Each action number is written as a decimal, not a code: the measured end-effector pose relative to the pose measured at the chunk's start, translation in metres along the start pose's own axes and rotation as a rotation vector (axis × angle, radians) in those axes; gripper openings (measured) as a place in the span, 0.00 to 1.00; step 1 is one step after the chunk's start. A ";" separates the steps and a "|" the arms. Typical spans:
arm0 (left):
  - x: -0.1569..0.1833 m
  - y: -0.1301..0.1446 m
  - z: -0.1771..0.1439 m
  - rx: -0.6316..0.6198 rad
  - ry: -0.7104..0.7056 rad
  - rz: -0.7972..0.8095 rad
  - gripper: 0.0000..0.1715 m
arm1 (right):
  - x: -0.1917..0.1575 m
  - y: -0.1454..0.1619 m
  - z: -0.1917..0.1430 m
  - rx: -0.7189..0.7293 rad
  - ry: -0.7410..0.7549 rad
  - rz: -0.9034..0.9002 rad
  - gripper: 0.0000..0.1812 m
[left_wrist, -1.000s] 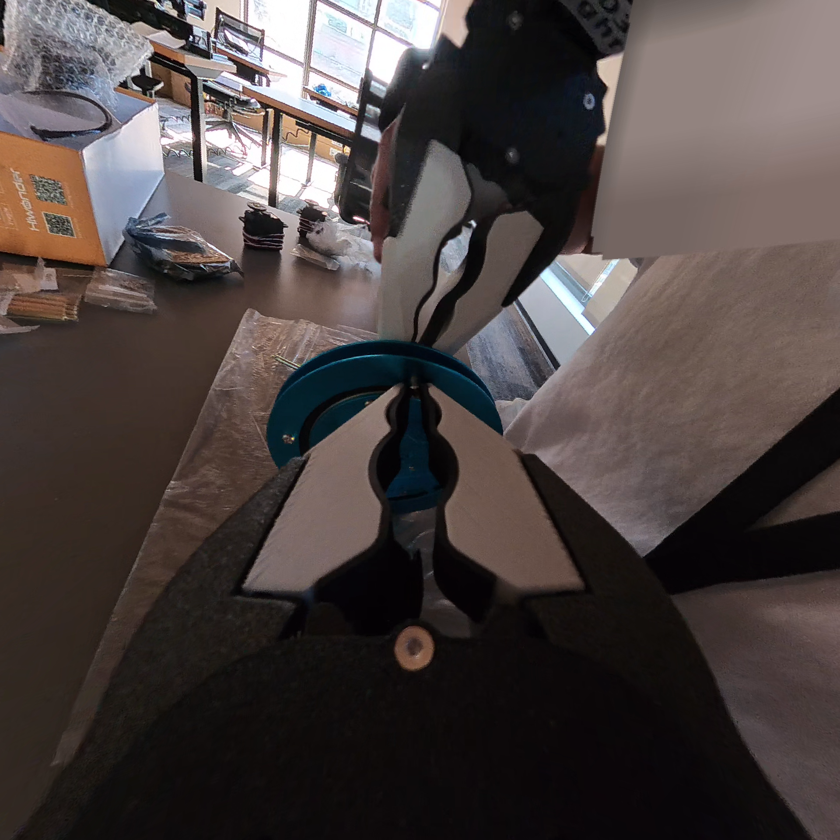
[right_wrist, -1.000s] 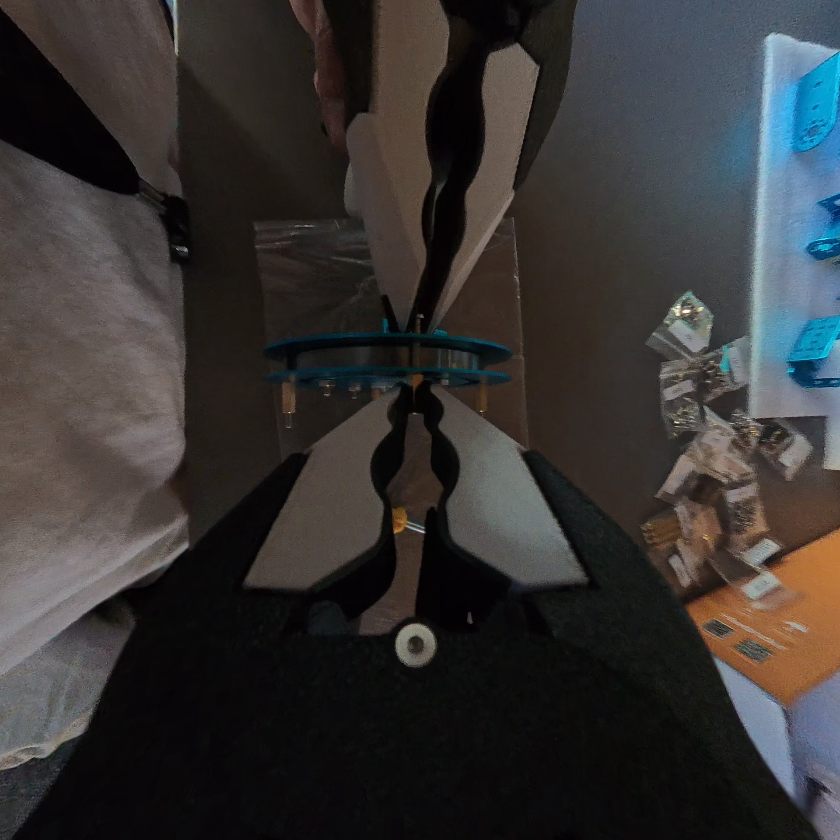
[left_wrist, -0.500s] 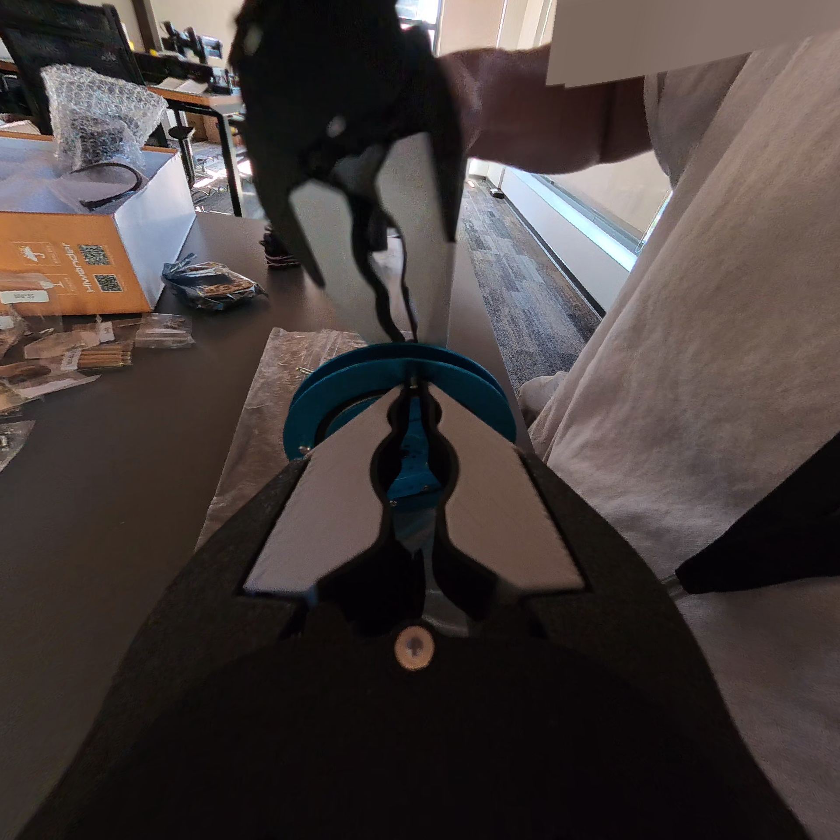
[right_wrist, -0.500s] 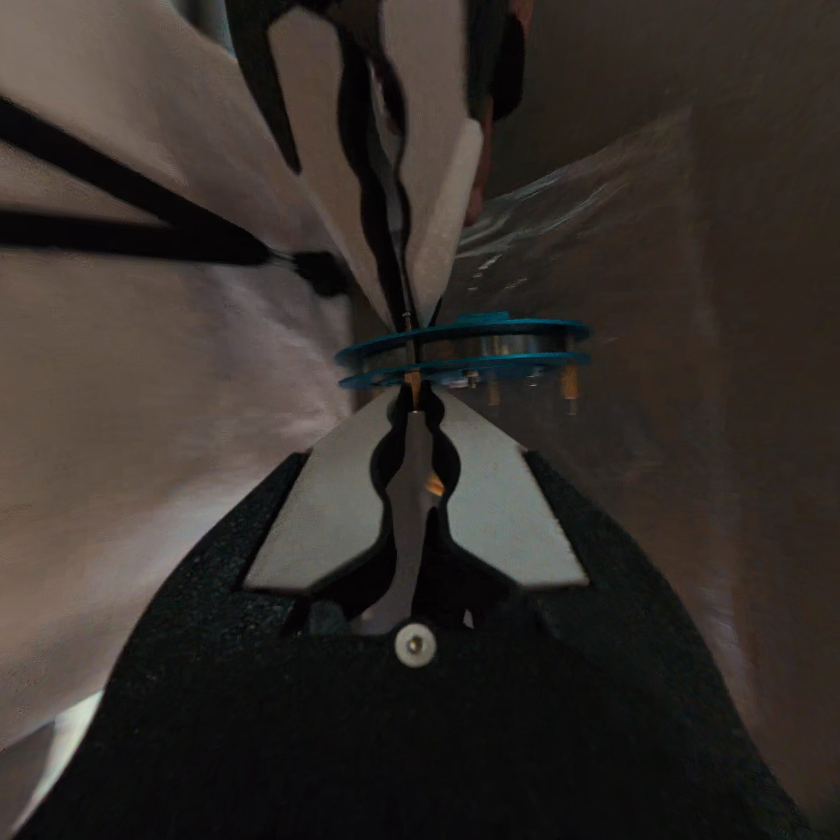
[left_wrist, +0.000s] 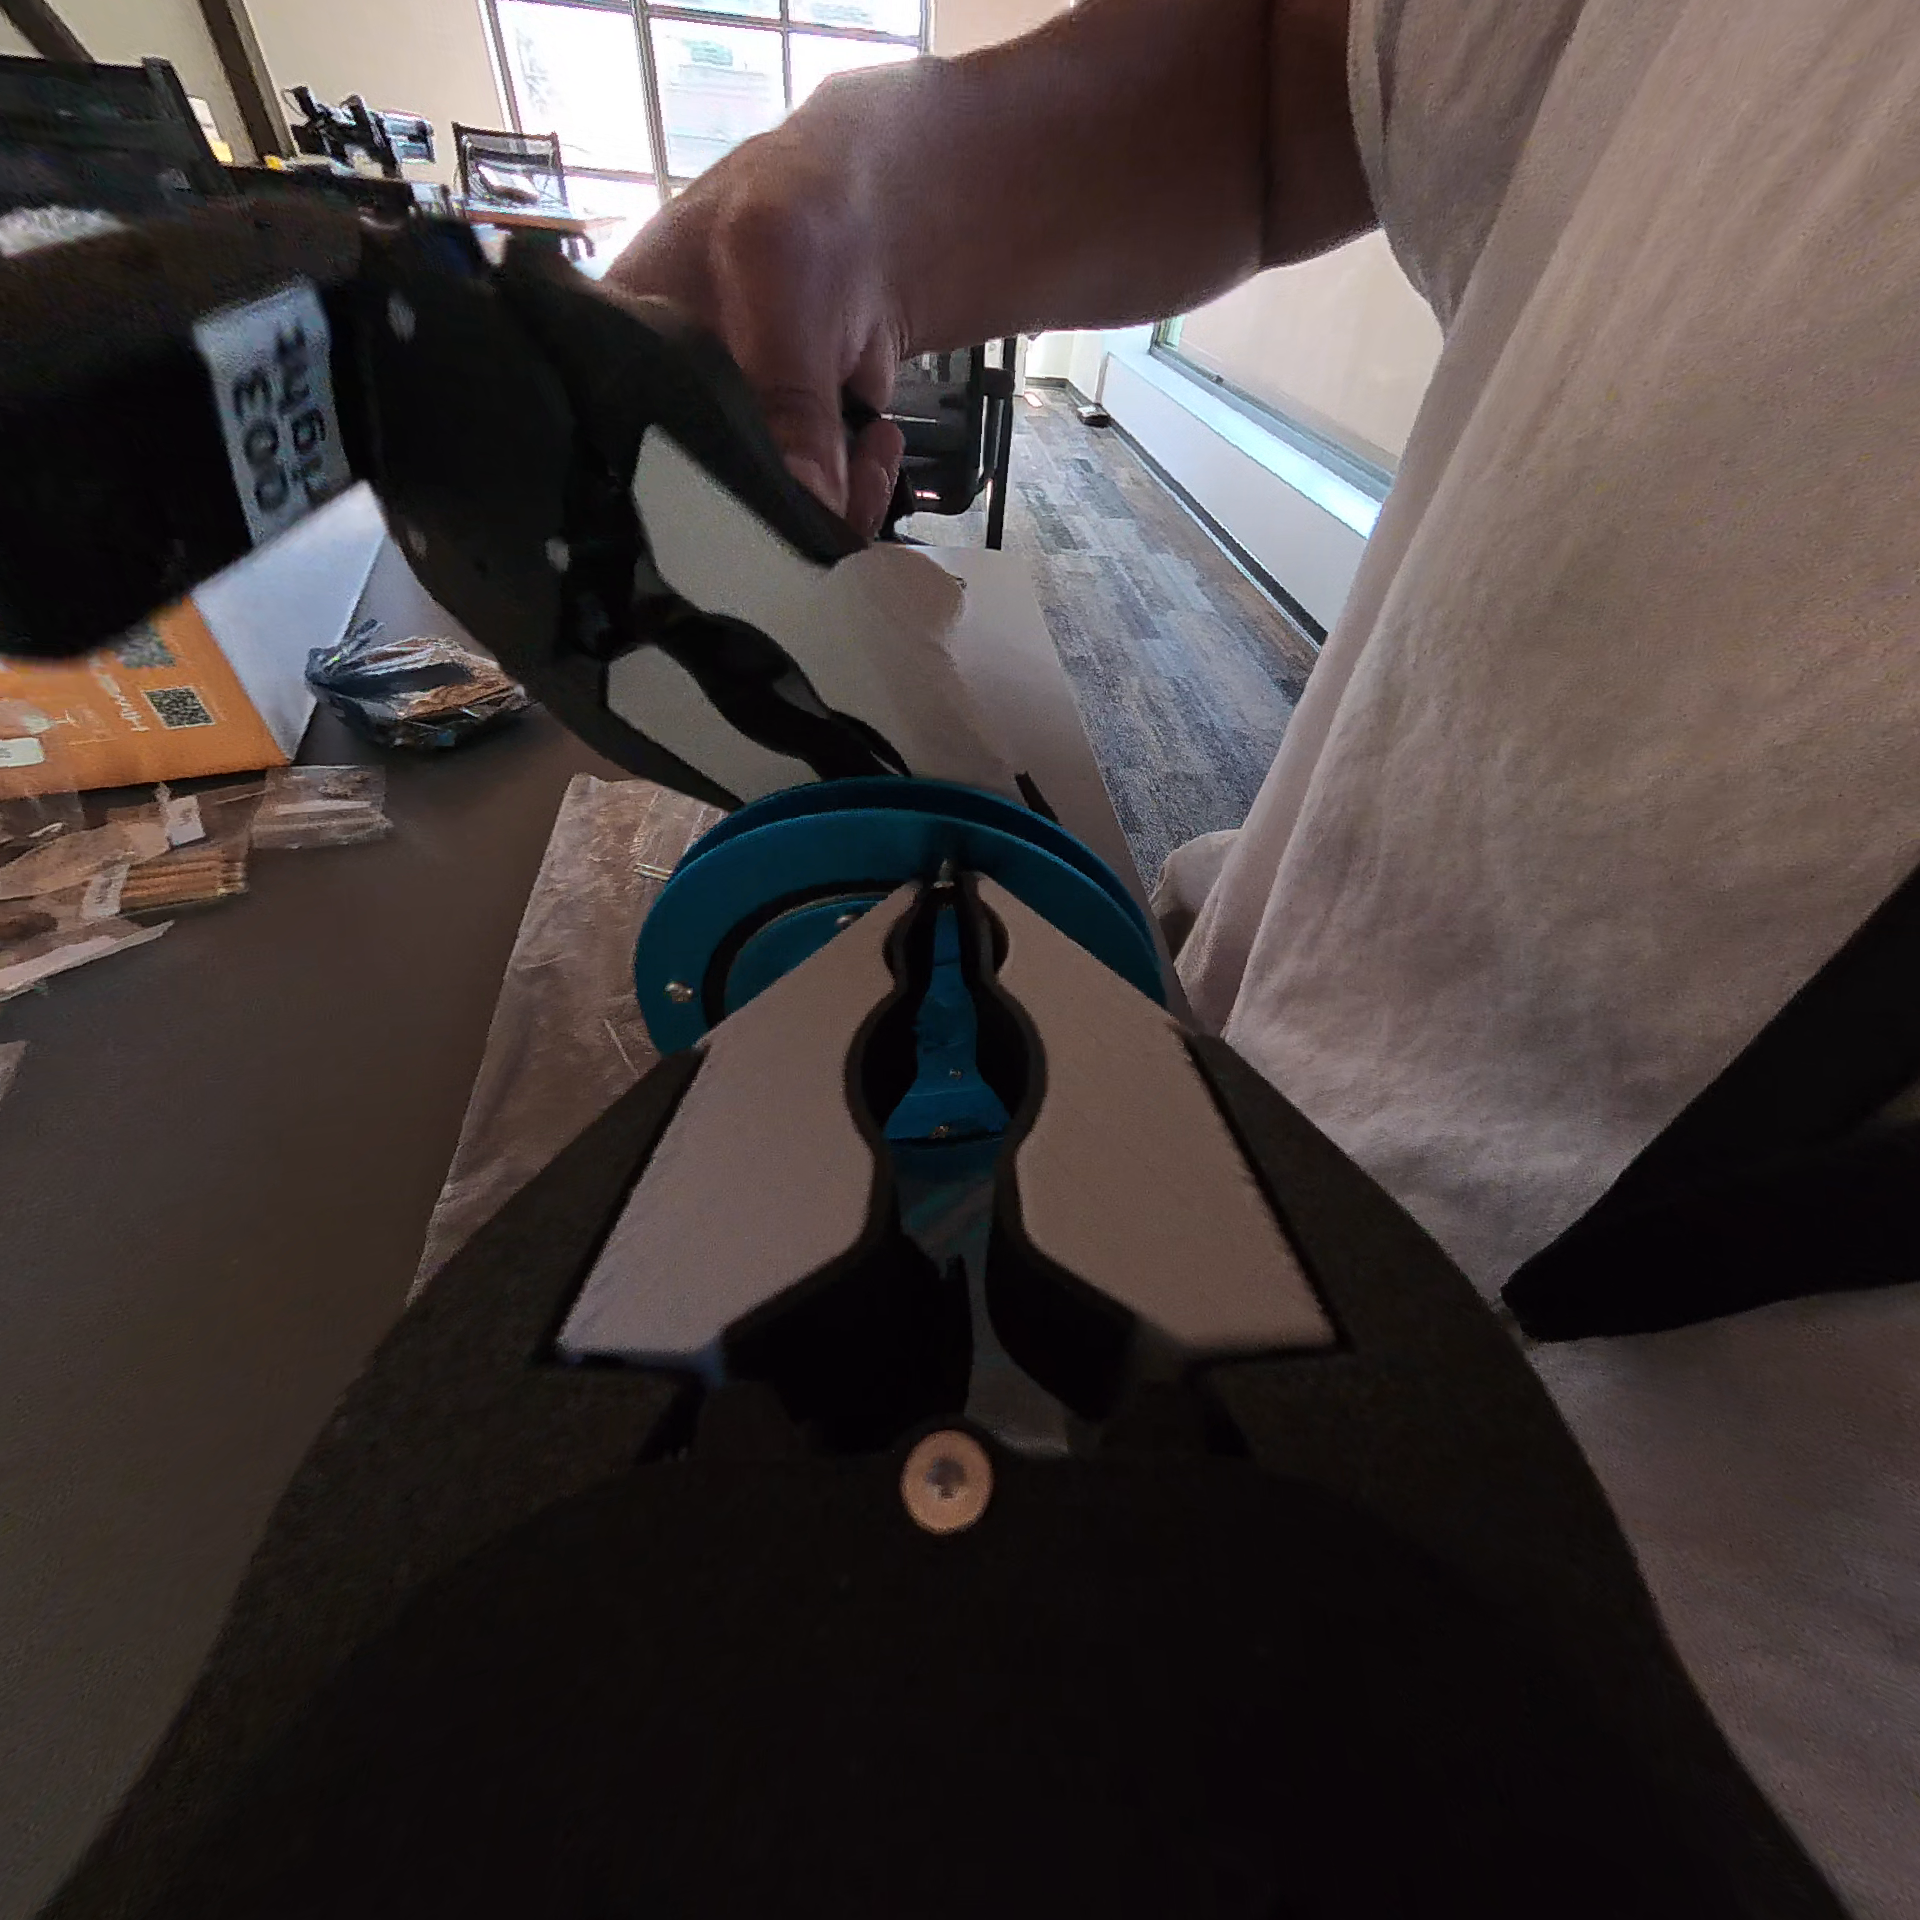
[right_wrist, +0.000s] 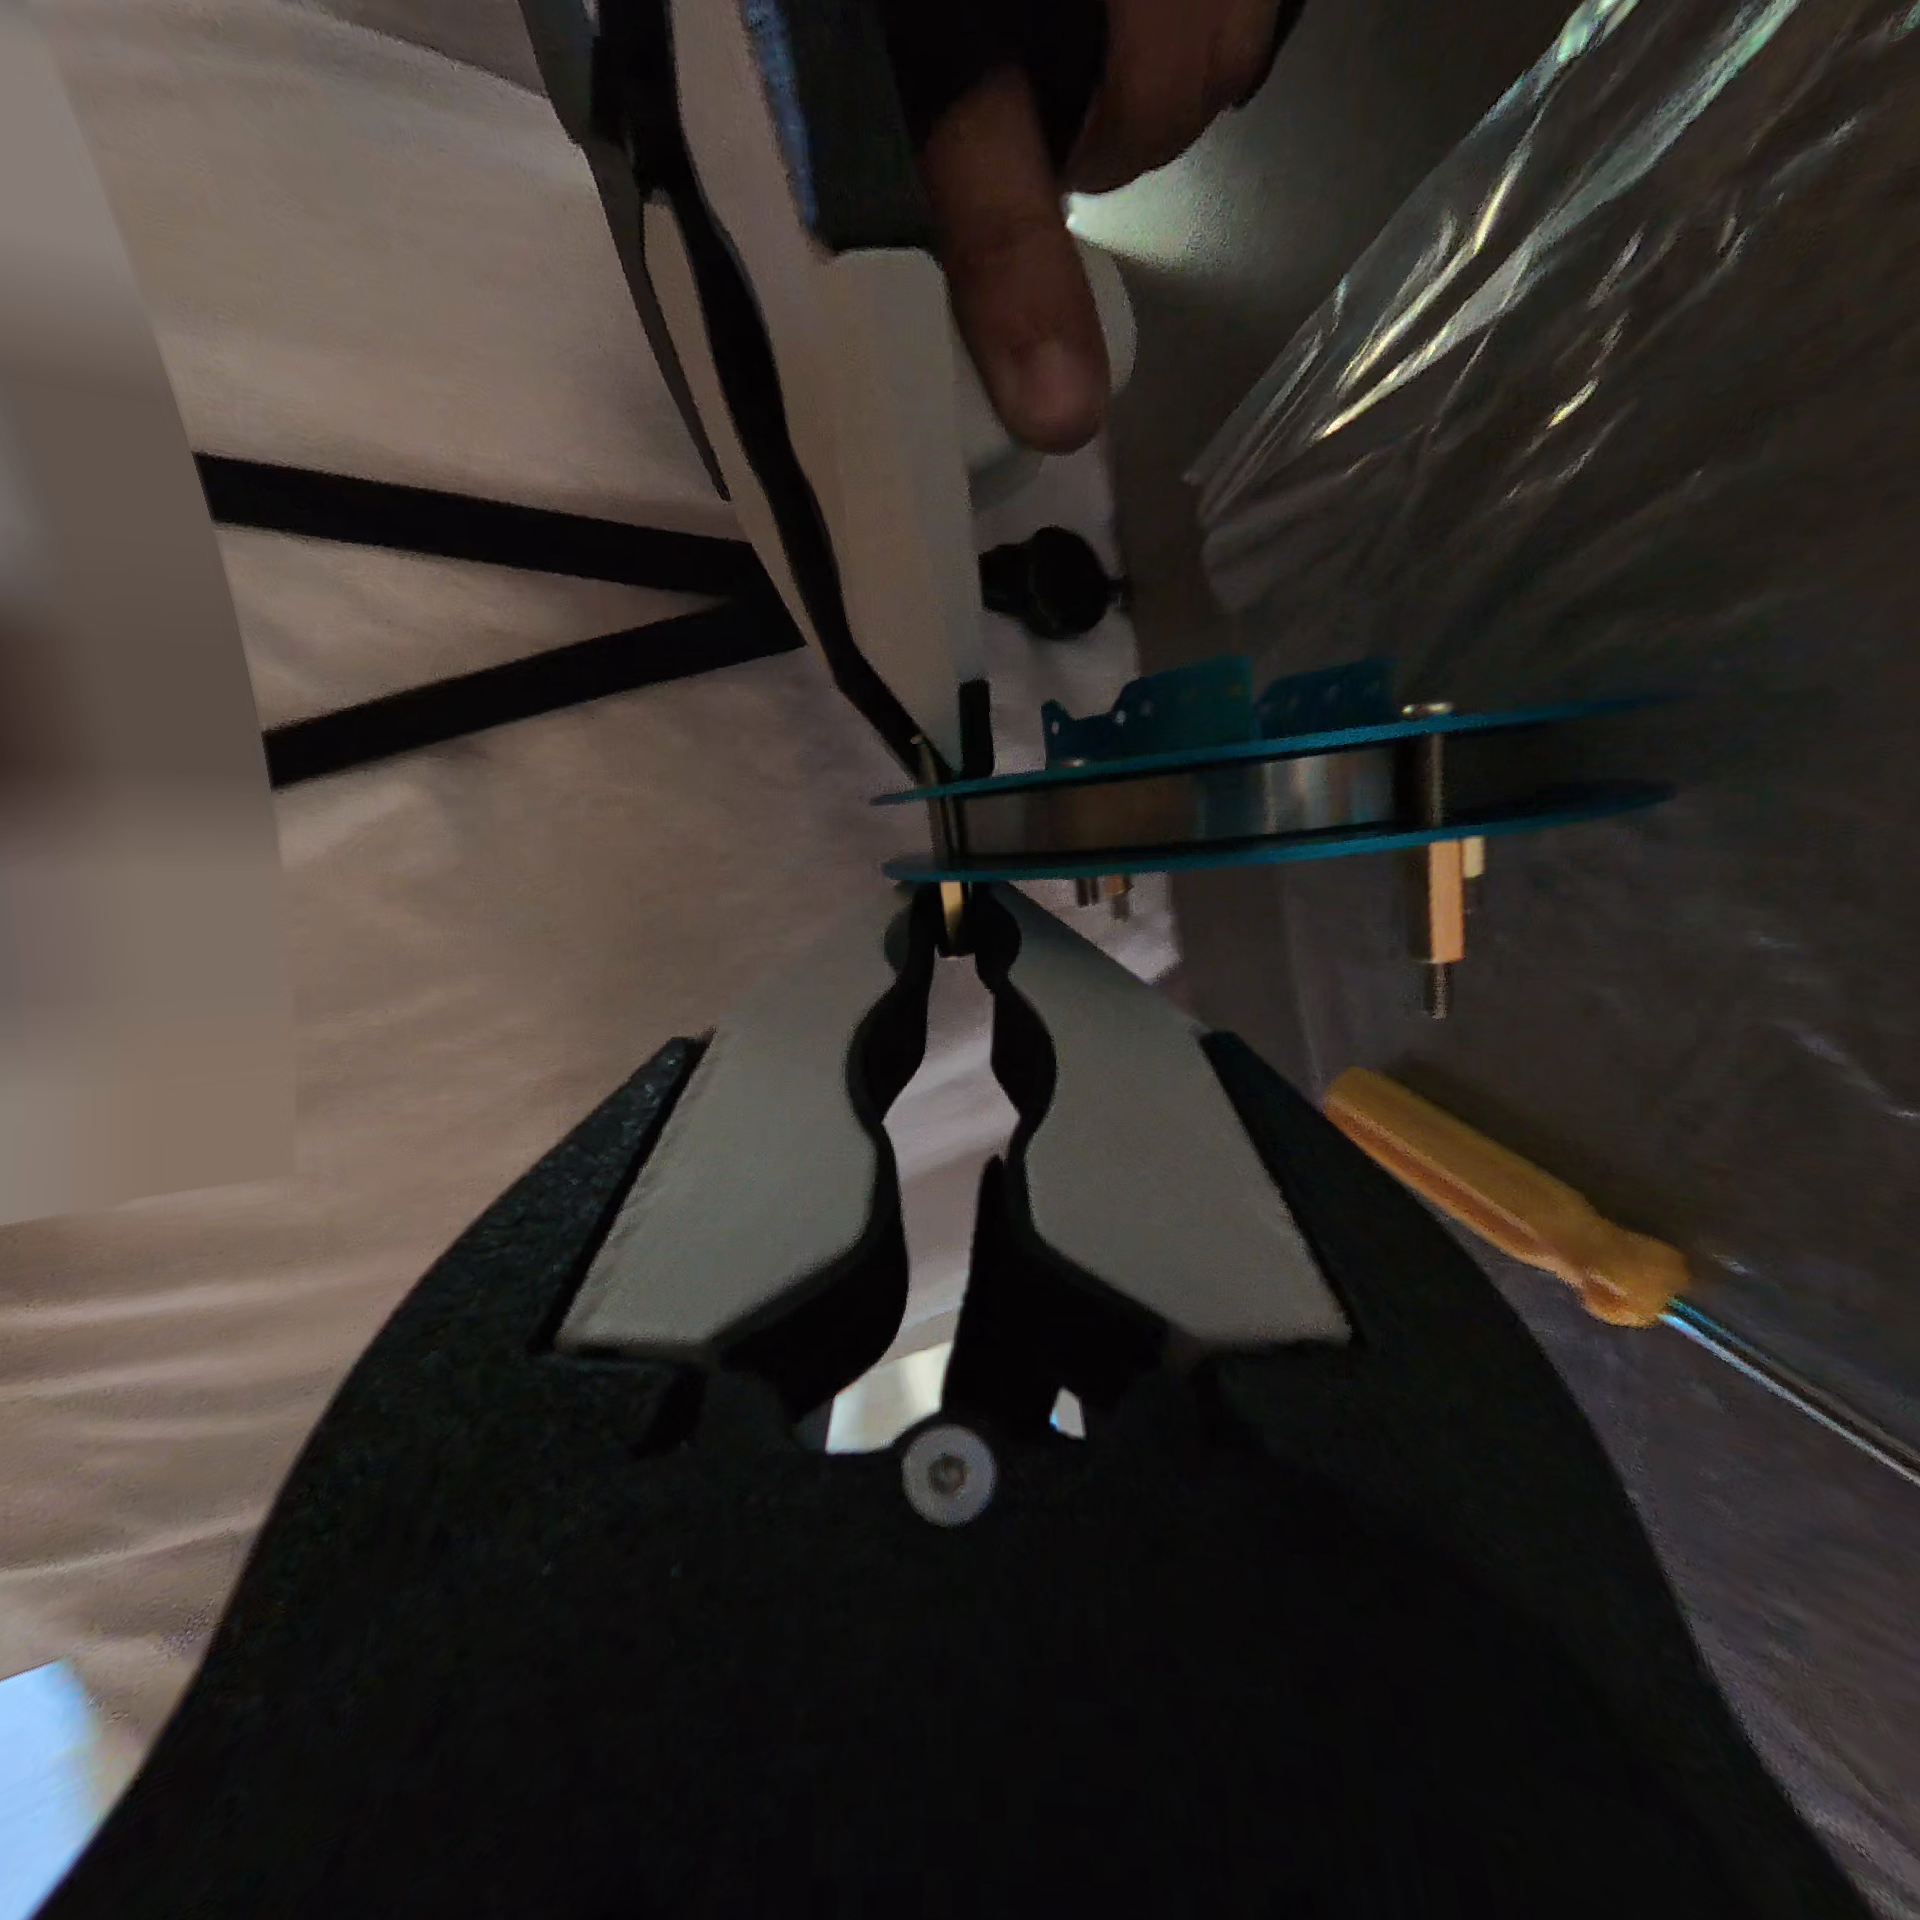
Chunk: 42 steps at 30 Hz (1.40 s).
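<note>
At the near rim of the blue double-disc assembly (left_wrist: 810, 883), the left gripper (left_wrist: 948, 883) is clenched on a small screw head, as it was half a second ago. The right gripper (right_wrist: 951, 925) is clamped on a brass standoff (right_wrist: 949, 914) beneath the lower disc, opposite the left one. Since the earlier frame the right gripper has swung from upright to lying over toward the left of the left wrist view. Below lie clear plastic sheeting (right_wrist: 1558, 416) and a yellow-handled screwdriver (right_wrist: 1496, 1205). An orange box (left_wrist: 156, 707) rests on the dark table (left_wrist: 208, 1143).
</note>
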<state>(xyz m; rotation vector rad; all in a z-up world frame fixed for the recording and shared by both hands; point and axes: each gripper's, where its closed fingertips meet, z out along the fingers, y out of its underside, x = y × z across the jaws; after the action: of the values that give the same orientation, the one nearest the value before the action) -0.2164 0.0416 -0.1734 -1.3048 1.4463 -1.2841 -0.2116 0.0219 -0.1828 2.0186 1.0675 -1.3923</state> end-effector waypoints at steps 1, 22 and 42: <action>-0.002 -0.001 0.000 0.002 -0.005 -0.010 0.00 | 0.005 -0.003 -0.002 0.016 0.107 -0.089 0.04; -0.003 -0.001 -0.002 0.006 -0.002 -0.039 0.01 | 0.013 -0.008 -0.008 0.050 0.660 -0.492 0.06; 0.008 -0.002 0.002 0.002 0.012 0.035 0.02 | 0.010 0.001 0.001 0.134 0.550 -0.344 0.08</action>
<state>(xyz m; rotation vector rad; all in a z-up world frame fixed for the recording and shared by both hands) -0.2158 0.0333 -0.1712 -1.2674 1.4696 -1.2720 -0.2094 0.0236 -0.1923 2.4837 1.6560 -1.0988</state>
